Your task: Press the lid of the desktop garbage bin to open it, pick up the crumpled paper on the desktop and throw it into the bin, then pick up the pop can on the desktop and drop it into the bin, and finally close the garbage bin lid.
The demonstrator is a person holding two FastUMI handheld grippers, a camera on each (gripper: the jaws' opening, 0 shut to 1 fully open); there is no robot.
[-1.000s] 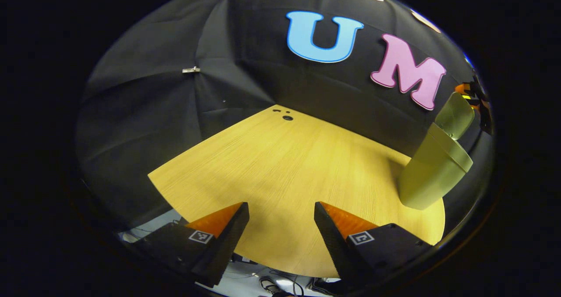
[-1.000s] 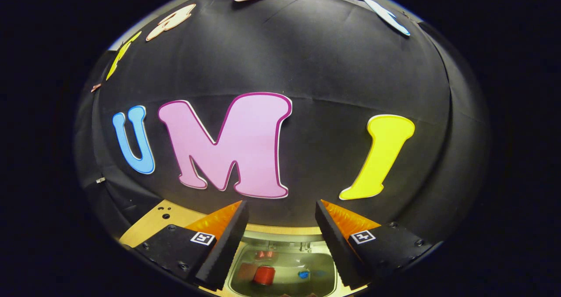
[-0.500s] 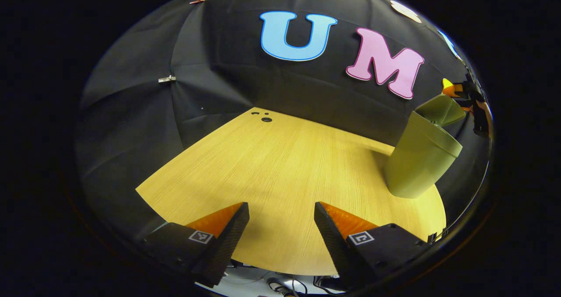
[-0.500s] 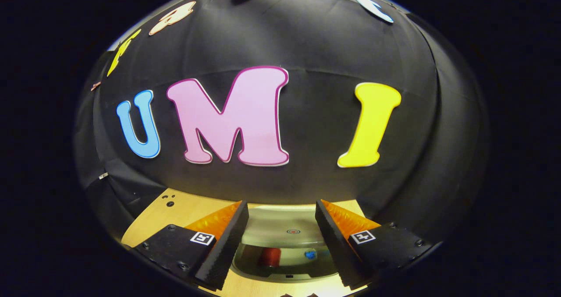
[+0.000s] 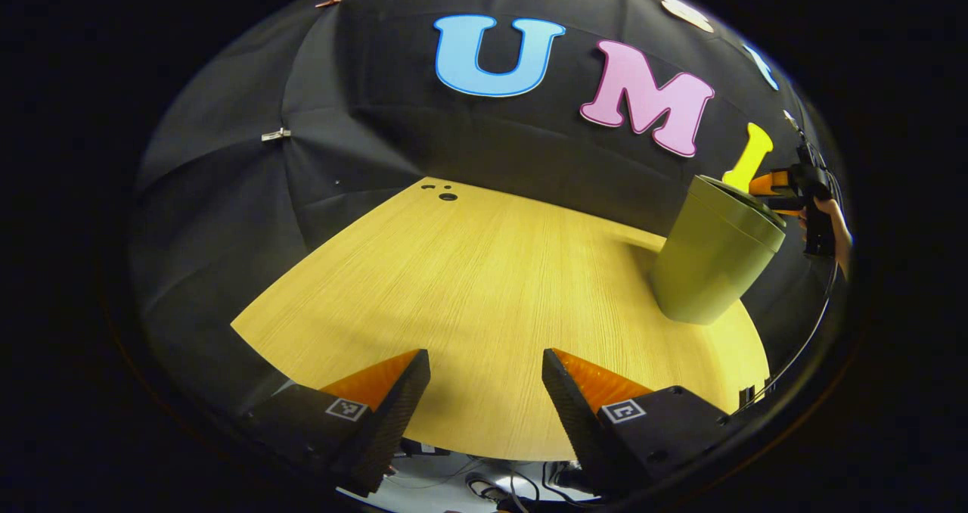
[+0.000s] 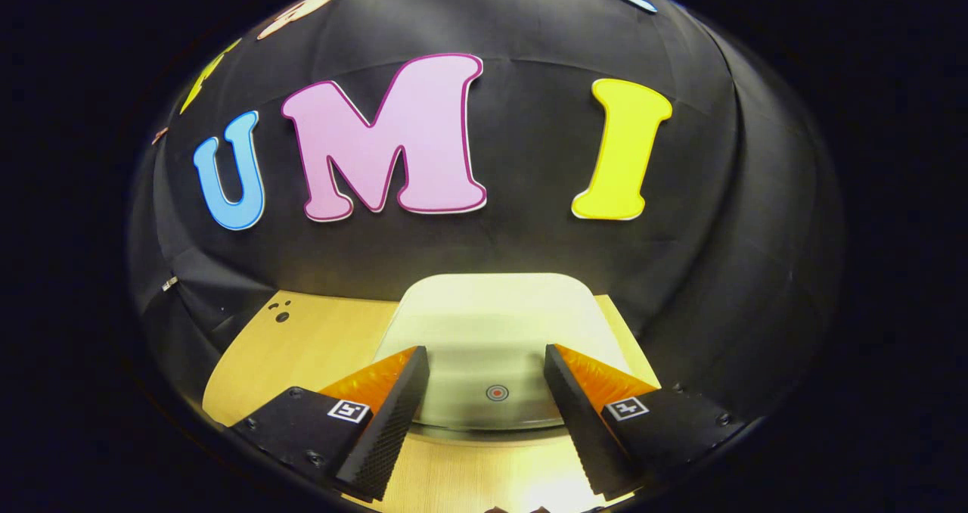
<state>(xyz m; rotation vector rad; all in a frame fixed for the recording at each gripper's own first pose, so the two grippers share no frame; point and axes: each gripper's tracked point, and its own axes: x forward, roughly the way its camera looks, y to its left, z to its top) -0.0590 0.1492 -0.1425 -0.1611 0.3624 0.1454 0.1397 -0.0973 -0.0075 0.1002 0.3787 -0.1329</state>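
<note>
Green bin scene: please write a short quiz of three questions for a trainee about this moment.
1. True or false: the lid of the green bin is down.
2. Which claw is beside the bin: A) left claw, B) right claw?
3. Fill in: both claws are ____.

Key: 1 true. 2 B. 3 open, nothing between the fingers.
</note>
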